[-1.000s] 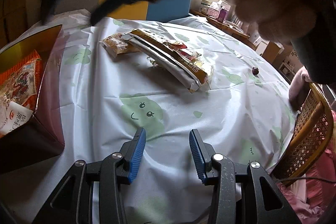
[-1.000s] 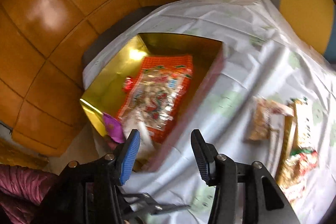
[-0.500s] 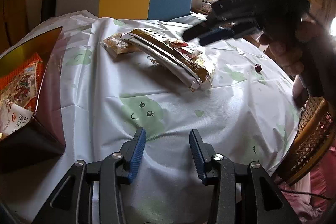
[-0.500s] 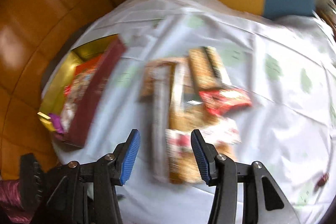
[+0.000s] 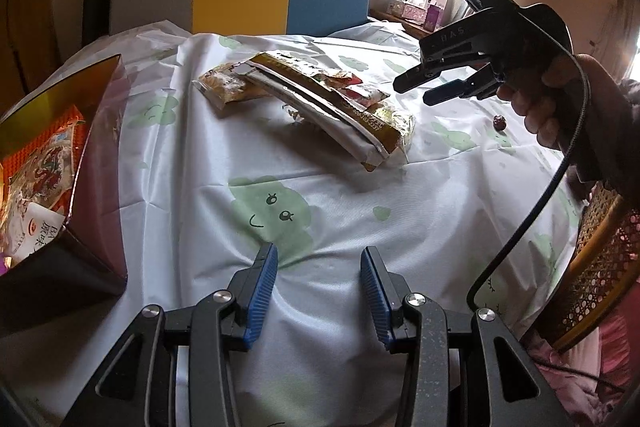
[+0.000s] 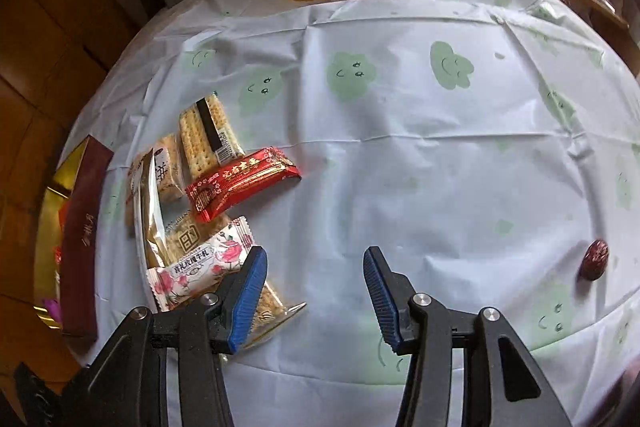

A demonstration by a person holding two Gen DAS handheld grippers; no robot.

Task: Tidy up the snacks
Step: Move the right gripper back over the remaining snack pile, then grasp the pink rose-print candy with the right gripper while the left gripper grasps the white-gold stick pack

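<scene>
One red date (image 6: 595,259) lies apart from snack packets (image 6: 208,211).

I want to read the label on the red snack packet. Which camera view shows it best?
The right wrist view: the red snack packet lies face up on the pile of snacks, unobstructed, its gold print facing the camera. The left wrist view shows only a red sliver of it behind the long gold packet, label unreadable.

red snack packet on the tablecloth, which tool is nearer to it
Right. The right tool hangs just above and beside the red snack packet; the left tool sits well back over bare tablecloth.
</scene>
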